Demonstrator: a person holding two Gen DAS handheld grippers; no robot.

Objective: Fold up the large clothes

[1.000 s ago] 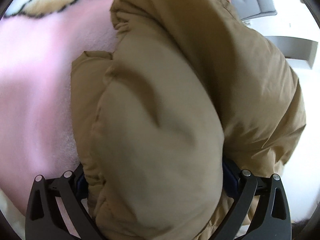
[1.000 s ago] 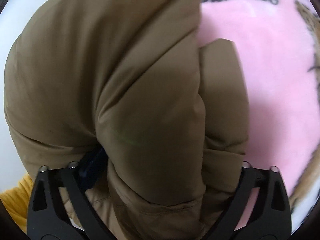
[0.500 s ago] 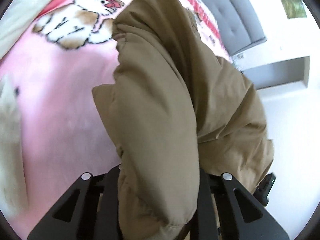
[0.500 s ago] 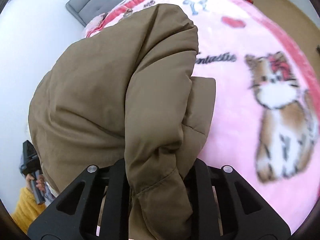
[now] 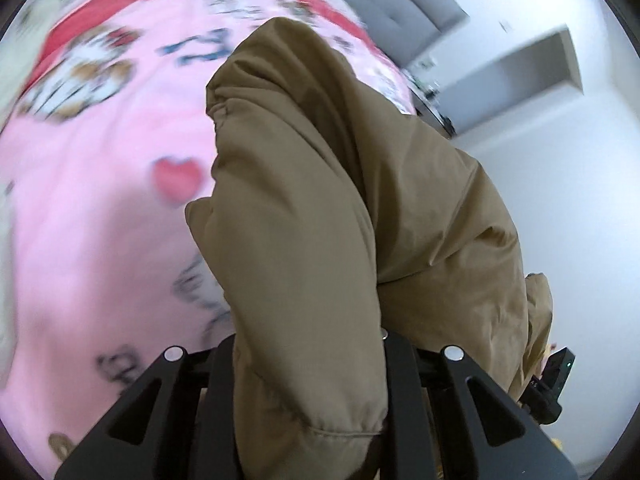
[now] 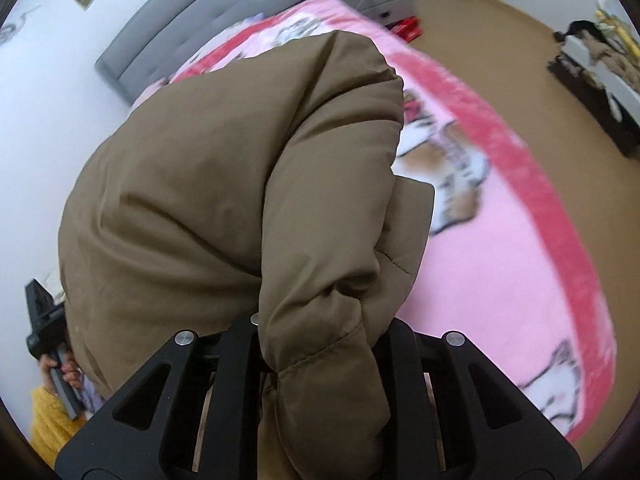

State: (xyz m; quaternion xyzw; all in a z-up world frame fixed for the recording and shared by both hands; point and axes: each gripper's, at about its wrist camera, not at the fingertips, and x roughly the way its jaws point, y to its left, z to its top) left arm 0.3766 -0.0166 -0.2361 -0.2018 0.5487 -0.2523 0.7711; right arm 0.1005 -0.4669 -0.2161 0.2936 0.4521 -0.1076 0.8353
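The tan puffer jacket (image 5: 320,208) bulges between and ahead of your fingers, held above the pink cartoon blanket (image 5: 100,220). Your left gripper (image 5: 308,396) is clamped on one padded edge, your right gripper (image 6: 320,364) on another. A grey headboard (image 6: 192,28) lies beyond.

The bulky tan jacket (image 6: 224,200) fills the middle of both views and blocks the way straight ahead of each hand-held gripper. To the left in the left wrist view, the pink blanket (image 5: 92,248) on the bed lies open, though blurred. In the right wrist view the blanket is bare to the right, and beyond its red border the tan floor (image 6: 500,60) is free up to a dark shelf (image 6: 596,88), apparently cluttered. The grey headboard (image 6: 192,28) and wall close off the far end.
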